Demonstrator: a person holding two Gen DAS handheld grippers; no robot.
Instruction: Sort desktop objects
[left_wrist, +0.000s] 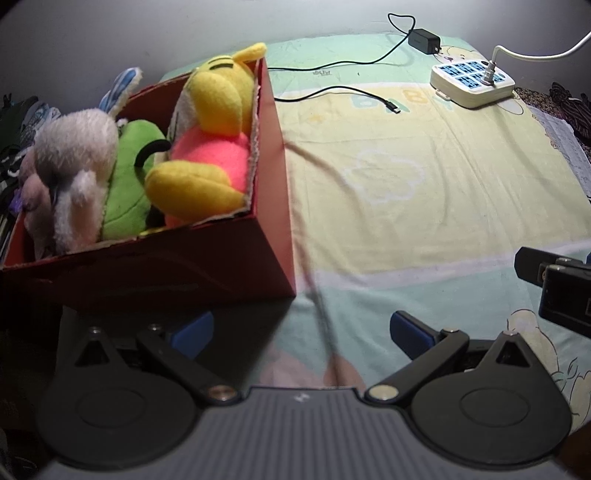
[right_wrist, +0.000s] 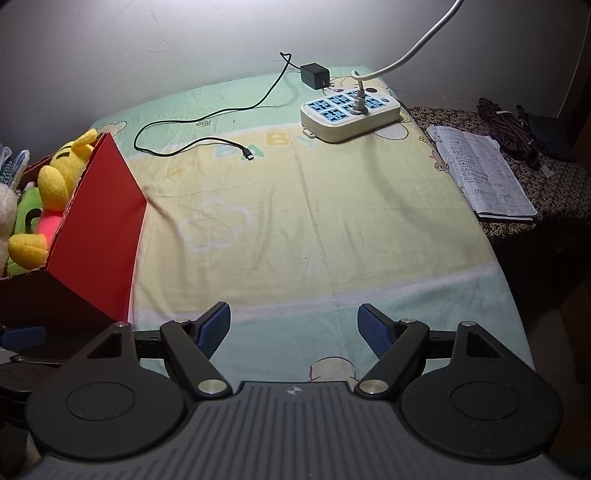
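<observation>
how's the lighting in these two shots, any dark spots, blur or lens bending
Left wrist view: bright wall glow at the top, red box front in deep shadow, a blurred streak beside it, dark fisheye corners. Right wrist view: the blanket is evenly lit and sharp, its edges bowed by the lens, dim right side.

Power strip (right_wrist: 350, 115) w/ charger (right_wrist: 314, 76) nearby, notebook (right_wrist: 484, 173) at edge.
</observation>
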